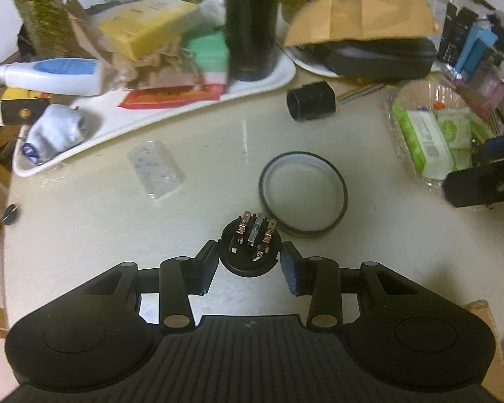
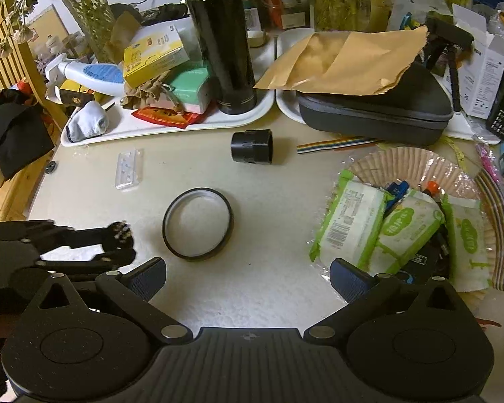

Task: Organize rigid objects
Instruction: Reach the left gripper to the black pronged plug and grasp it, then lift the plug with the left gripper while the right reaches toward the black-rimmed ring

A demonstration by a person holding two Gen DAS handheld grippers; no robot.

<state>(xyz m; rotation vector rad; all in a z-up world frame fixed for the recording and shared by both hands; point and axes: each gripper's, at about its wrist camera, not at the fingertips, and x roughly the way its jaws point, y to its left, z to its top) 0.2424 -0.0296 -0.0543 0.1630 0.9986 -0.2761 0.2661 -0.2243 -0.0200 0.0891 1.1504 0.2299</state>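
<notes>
Left gripper has its blue ribbed pads closed narrowly on a small black round switch, which sits dead centre between them with its copper and silver terminals pointing up toward twelve o'clock. Its axis runs along the fingers, so any carry should keep it upright in the grip. Just beyond it at one o'clock lies a thin dark tape ring, flat on the cream table; a black plastic cylinder lies farther along that line. Right gripper hangs wide apart and empty, with the ring at eleven o'clock.
</notes>
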